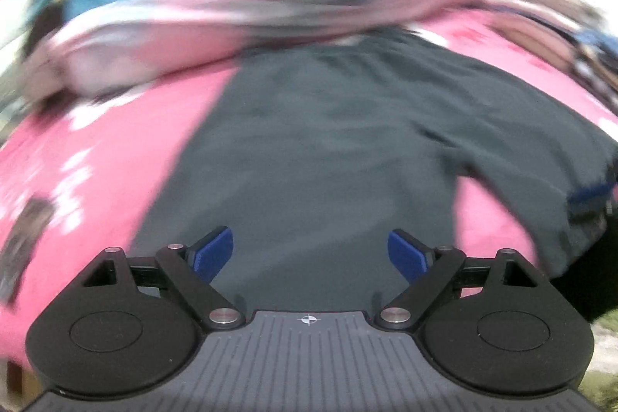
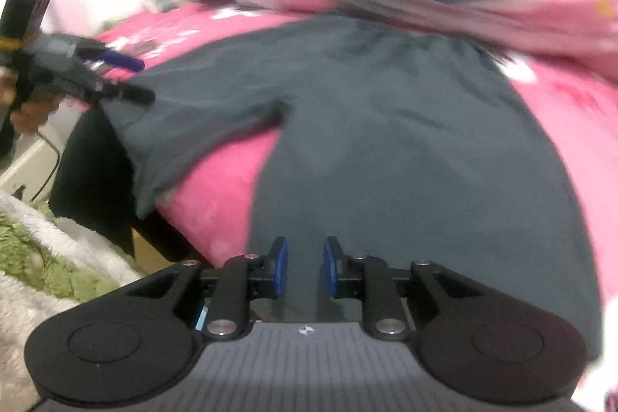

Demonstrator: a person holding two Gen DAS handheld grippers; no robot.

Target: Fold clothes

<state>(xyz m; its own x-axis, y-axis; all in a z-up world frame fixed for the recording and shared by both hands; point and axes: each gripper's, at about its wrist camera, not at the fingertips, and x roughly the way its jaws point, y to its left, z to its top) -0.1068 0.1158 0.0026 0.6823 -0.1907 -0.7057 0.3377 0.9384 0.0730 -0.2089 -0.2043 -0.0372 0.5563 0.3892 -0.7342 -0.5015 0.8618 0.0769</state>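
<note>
Left wrist view: the left tool (image 1: 310, 255) hovers wide open, holding nothing, above the dark grey shorts (image 1: 328, 141) spread on the pink bed (image 1: 96, 161).

Right wrist view: the right tool (image 2: 305, 268) is narrowly parted with shorts fabric between its pads; firm grip cannot be confirmed. Lift both hems evenly.

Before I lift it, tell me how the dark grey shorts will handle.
Probably floppy: the dark grey shorts lie creased and flat on the pink bedspread, one leg drooping over the edge. Likely light, thin fabric. They'd sag from the tongs, not hold shape.
</note>
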